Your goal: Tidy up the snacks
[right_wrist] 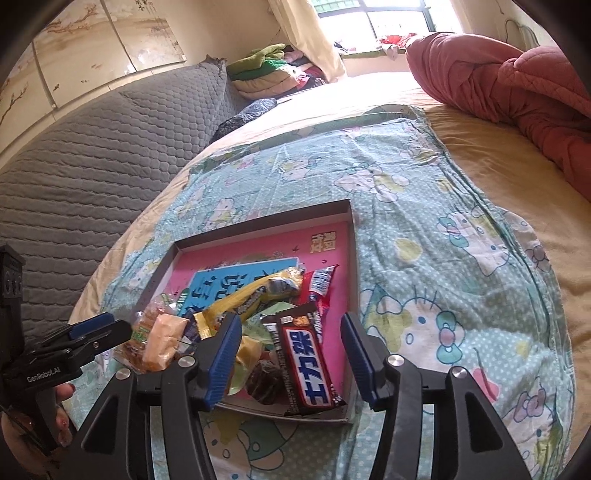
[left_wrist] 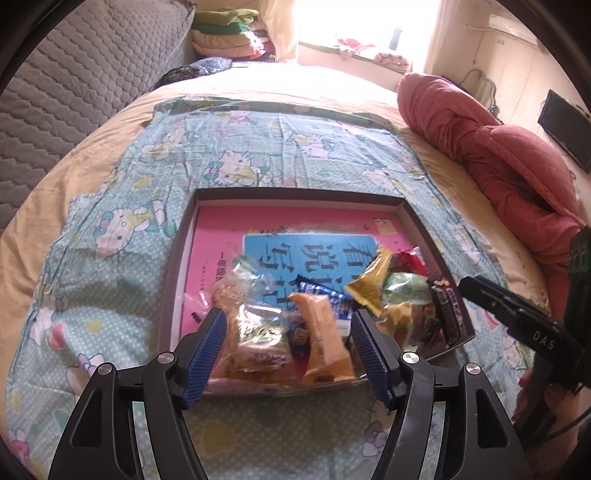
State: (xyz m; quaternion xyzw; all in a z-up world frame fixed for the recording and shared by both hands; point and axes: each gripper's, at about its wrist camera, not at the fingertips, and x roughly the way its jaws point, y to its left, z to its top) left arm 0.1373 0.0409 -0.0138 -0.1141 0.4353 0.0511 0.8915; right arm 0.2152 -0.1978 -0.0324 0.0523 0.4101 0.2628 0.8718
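Observation:
A shallow dark-rimmed tray [left_wrist: 295,194] [right_wrist: 258,222] lies on a cartoon-cat cloth [left_wrist: 258,147] on the bed, with a pink book in its bottom. Several wrapped snacks are heaped at its near side. My left gripper [left_wrist: 289,321] is open above the tray's near edge. An orange packet [left_wrist: 321,343] and a clear bag of sweets [left_wrist: 255,339] lie between its blue pads, which do not press on them. My right gripper [right_wrist: 290,325] is open too, over a brown chocolate bar [right_wrist: 306,362] at the near right corner. Each gripper shows in the other's view: left gripper [right_wrist: 99,328], right gripper [left_wrist: 476,288].
A bunched red quilt [left_wrist: 498,147] [right_wrist: 517,85] lies on the bed's right side. A grey quilted cushion [left_wrist: 74,92] [right_wrist: 110,147] runs along the left. Folded clothes [left_wrist: 229,33] are stacked at the far end by the window. A person's fingers hold the left gripper's handle.

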